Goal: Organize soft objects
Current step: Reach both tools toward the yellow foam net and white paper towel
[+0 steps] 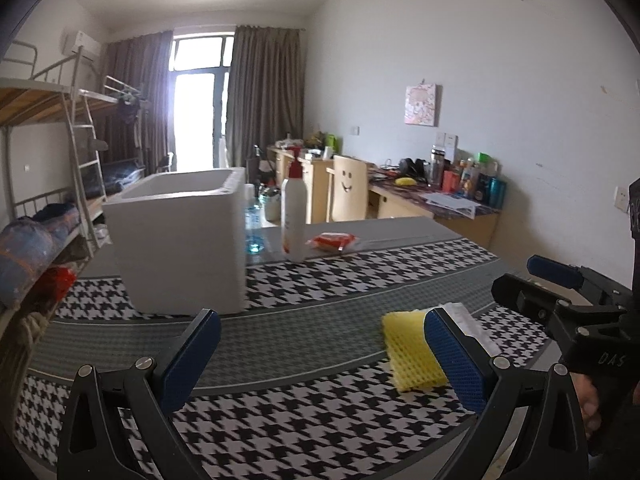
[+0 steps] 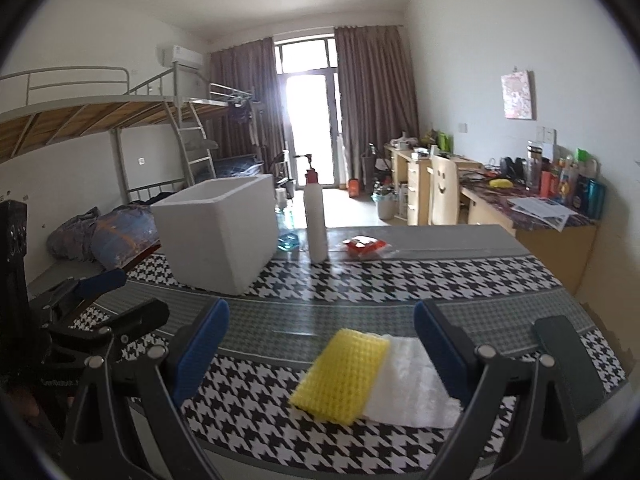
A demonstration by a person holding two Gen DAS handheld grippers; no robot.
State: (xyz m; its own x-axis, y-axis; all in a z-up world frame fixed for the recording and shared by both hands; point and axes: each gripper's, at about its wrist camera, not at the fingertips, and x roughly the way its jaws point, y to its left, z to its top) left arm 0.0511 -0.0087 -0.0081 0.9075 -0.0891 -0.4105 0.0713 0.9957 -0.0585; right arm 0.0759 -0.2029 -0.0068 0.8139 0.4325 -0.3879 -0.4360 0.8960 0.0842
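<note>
A yellow foam net piece (image 2: 344, 374) lies on the houndstooth tablecloth, overlapping a white foam sheet (image 2: 412, 380). My right gripper (image 2: 320, 324) is open, its blue pads either side of them and just above. In the left wrist view the yellow piece (image 1: 408, 352) and the white sheet (image 1: 472, 324) sit by the right pad of my left gripper (image 1: 320, 336), which is open and empty. The right gripper (image 1: 520, 288) shows at the right edge there. A white foam box (image 1: 184, 240) stands open-topped at the back left of the table; it also shows in the right wrist view (image 2: 220, 232).
A white pump bottle (image 2: 316, 220), a red packet (image 2: 364, 246) and a blue-liquid bottle (image 2: 286, 228) stand behind the box. Bunk beds (image 2: 100, 128) are to the left, and cluttered desks (image 2: 532, 208) with a chair (image 2: 444, 192) to the right. The table's far edge (image 2: 440, 232) runs behind the packet.
</note>
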